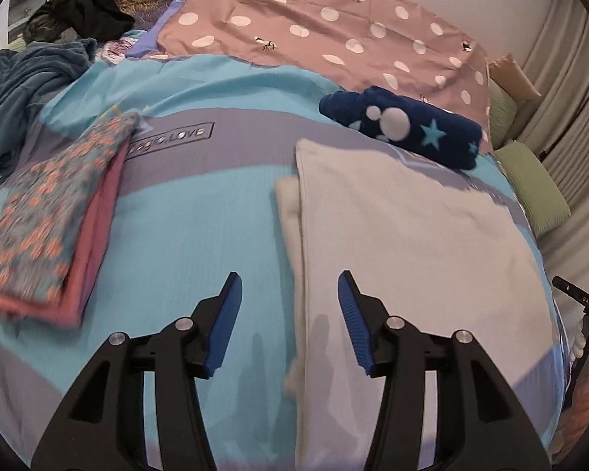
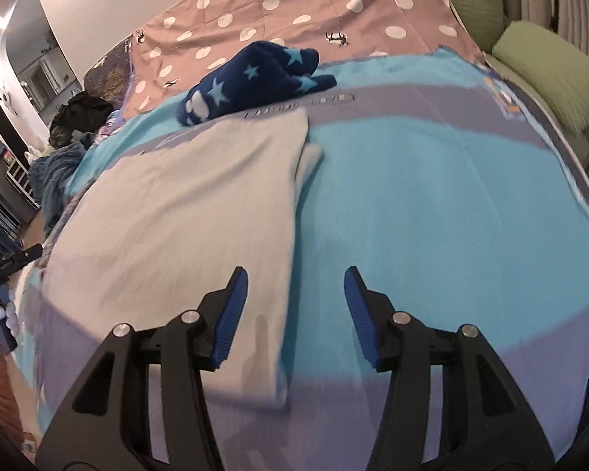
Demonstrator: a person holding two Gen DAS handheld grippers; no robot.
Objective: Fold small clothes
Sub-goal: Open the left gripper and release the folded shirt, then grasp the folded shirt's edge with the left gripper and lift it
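A pale white garment lies folded flat on the blue and grey bedspread. My left gripper hovers open above its left edge, nothing between the blue pads. My right gripper hovers open above its right edge, also with nothing held. Behind the white garment lies a rolled navy garment with stars. A folded floral and pink garment rests on the bed at the left in the left wrist view.
A pink polka-dot sheet covers the far end of the bed. Dark clothes and a teal blanket are heaped at far left. Green pillows line the right side by a curtain. The other hand's gripper shows at the frame edges.
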